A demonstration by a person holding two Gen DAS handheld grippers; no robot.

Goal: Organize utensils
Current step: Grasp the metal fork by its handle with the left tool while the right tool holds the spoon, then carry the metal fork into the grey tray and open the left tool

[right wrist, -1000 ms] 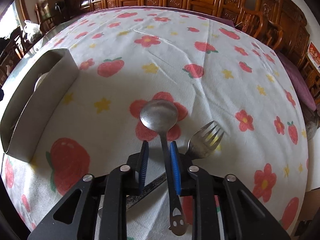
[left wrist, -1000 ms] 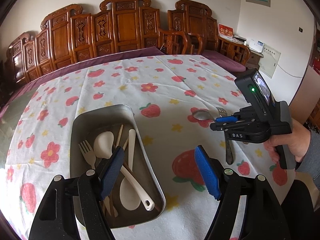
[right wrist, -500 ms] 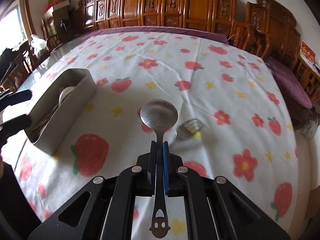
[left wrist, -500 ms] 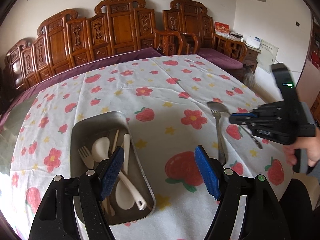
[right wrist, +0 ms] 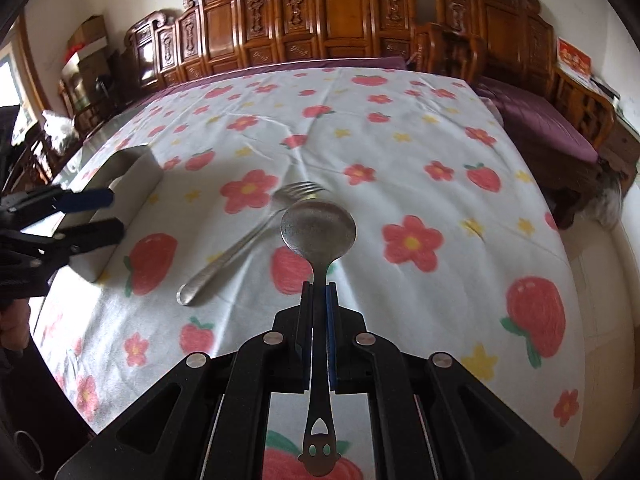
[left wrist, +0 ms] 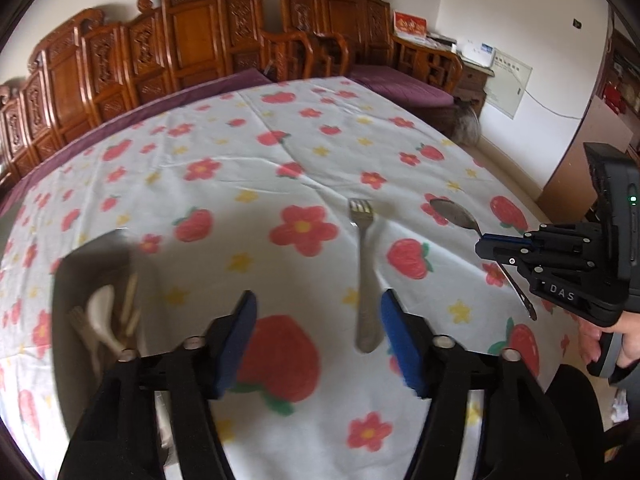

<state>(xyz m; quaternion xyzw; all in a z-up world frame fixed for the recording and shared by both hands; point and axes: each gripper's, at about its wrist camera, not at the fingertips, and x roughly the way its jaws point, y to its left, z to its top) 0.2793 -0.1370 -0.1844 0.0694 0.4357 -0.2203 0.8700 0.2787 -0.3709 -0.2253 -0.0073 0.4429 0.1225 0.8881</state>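
A metal fork (left wrist: 365,276) lies on the flowered tablecloth, tines pointing away. My left gripper (left wrist: 320,340) hovers at the fork's handle end. Its jaws are closing, with the handle tip just inside the right pad (left wrist: 398,344) and neither pad pressing on it. My right gripper (right wrist: 319,308) is shut on the handle of a metal spoon (right wrist: 318,228) and holds it off the cloth; the spoon's bowl points forward. The left wrist view shows the right gripper (left wrist: 504,249) with the spoon (left wrist: 454,214) at the right. The fork (right wrist: 256,236) lies left of the spoon.
A metal tray (left wrist: 94,256) at the left holds a white spoon (left wrist: 102,312), a pale fork and chopsticks. The tray (right wrist: 132,180) stands behind the left gripper (right wrist: 86,216) in the right wrist view. Carved wooden chairs line the table's far side.
My left gripper has moved right from above the tray to the fork, and its jaws have narrowed. My right gripper has shut on the spoon, lifted it and drawn it away from the fork.
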